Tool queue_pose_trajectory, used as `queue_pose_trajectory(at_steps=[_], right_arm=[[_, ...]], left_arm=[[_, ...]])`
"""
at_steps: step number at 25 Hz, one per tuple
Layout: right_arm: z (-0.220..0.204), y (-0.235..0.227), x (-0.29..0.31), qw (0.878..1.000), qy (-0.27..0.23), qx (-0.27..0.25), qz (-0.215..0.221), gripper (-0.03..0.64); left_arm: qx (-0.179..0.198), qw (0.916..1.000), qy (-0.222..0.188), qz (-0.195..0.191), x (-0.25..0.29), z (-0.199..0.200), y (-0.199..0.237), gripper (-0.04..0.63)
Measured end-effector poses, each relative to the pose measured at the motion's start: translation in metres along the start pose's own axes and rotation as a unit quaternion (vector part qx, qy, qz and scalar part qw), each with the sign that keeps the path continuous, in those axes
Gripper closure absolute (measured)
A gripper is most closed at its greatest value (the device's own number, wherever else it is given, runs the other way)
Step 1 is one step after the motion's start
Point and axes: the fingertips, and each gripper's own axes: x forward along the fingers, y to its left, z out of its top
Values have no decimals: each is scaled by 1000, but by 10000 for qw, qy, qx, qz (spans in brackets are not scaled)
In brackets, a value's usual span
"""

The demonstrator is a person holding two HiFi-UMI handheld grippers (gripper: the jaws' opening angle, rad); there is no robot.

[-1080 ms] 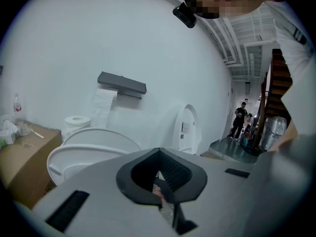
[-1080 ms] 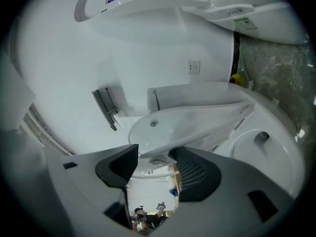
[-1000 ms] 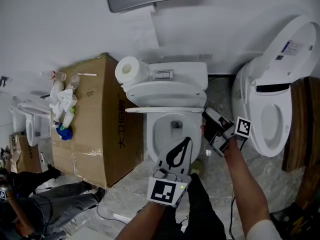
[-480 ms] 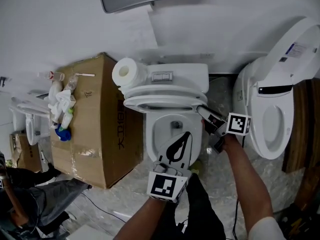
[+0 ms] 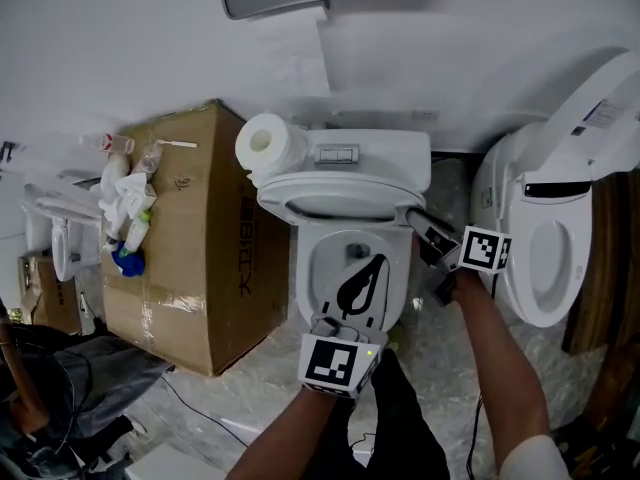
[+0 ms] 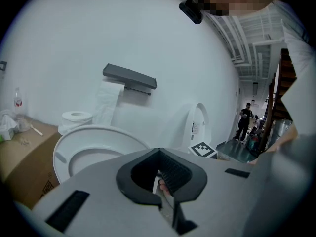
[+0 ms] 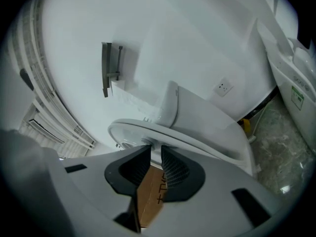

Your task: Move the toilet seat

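Jaws of right gripper [image 7: 154, 151] closing on toilet seat [image 7: 207, 147].

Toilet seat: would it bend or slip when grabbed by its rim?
Likely stiff: the toilet seat holds its ring shape tilted. Glossy, perhaps slippery where the right gripper jaws are closing over its rim. Probably hinged behind, so it swings.

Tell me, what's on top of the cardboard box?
On the cardboard box lie small bottles, a crumpled white heap and something blue. Whatever is under the heap is hidden.
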Motion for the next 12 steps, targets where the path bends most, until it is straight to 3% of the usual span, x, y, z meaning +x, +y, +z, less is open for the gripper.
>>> queue_pose_trajectory(at_steps=[12], right_arm=[[-10,33,-9,9959,-91,-846,-321,560]], left_arm=[[-207,9997,141,-39,-12,-8,-1,588]])
